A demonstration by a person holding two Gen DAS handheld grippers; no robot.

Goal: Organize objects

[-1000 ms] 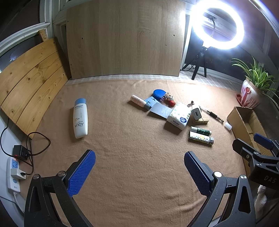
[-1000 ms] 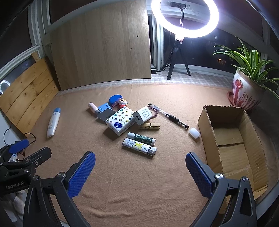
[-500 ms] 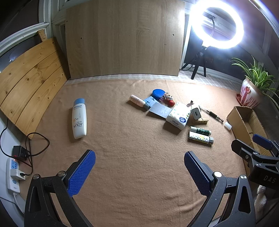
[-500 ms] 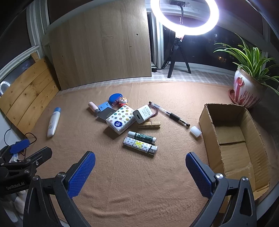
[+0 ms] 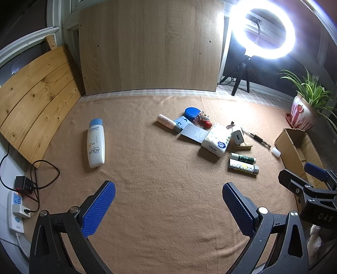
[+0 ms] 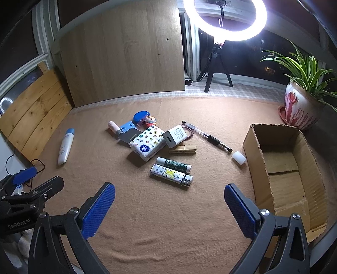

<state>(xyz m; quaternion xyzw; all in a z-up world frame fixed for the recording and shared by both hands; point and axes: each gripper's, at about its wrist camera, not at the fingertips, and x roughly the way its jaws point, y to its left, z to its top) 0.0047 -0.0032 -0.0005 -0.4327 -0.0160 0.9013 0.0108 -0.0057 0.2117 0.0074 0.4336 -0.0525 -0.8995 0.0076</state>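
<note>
Ring light (image 6: 225,20) on tripod, potted plant (image 6: 301,101), leaning wood boards (image 5: 147,46) — power strip (image 5: 15,210) at left edge.

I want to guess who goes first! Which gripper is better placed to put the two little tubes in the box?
Probably the right gripper. It is open, the two tubes lie just ahead of it, and the cardboard box sits on its side. The left gripper is farther off.

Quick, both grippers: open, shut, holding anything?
Left gripper: jaws open, holding nothing.
Right gripper: jaws open, holding nothing.
</note>
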